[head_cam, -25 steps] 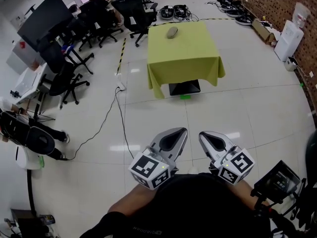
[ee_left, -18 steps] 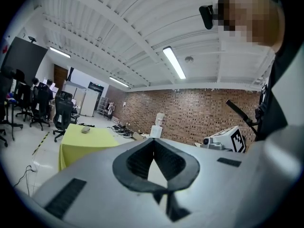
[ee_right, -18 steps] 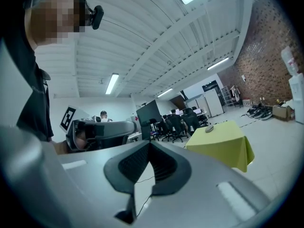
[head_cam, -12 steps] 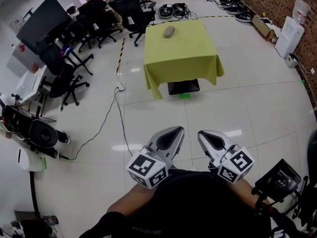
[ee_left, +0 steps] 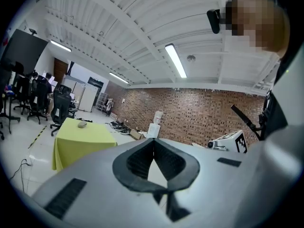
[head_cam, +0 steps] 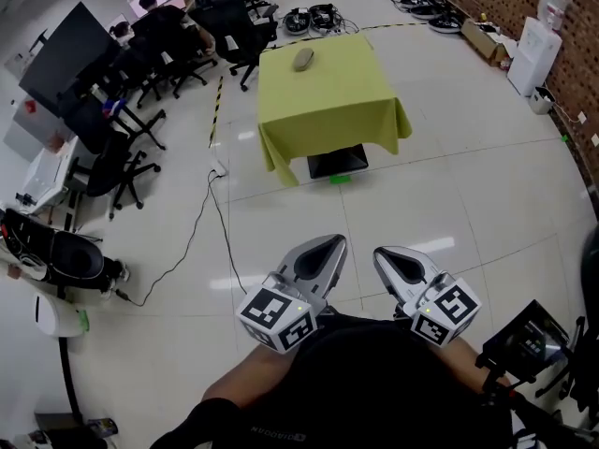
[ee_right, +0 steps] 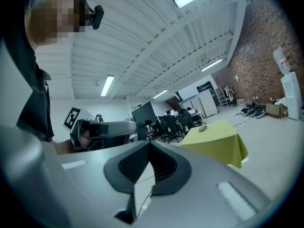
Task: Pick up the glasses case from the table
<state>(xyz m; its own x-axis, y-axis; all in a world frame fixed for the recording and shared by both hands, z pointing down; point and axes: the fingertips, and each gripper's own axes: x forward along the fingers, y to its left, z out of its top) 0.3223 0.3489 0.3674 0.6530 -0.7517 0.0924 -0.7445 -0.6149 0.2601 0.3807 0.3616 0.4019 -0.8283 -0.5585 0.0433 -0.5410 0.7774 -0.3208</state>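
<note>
The grey glasses case (head_cam: 303, 59) lies near the far edge of a table under a yellow-green cloth (head_cam: 328, 110), several floor tiles away from me. Both grippers are held close to my body, side by side and pointing level toward the table. My left gripper (head_cam: 329, 243) is shut with nothing in it, and so is my right gripper (head_cam: 384, 253). In the left gripper view the case (ee_left: 82, 124) shows small on the table (ee_left: 80, 141), left of the closed jaws. In the right gripper view the case (ee_right: 203, 128) sits on the table (ee_right: 216, 139), right of the closed jaws.
Office chairs (head_cam: 122, 157) and desks with monitors fill the left side. A black cable (head_cam: 220, 223) runs over the white floor between me and the table. A dark box (head_cam: 337, 162) sits under the table. A brick wall (head_cam: 571, 26), a water dispenser (head_cam: 535, 50) and floor gear stand right.
In the head view the table and case have shifted slightly up and to the left. Both grippers keep the same pose, shut and side by side.
</note>
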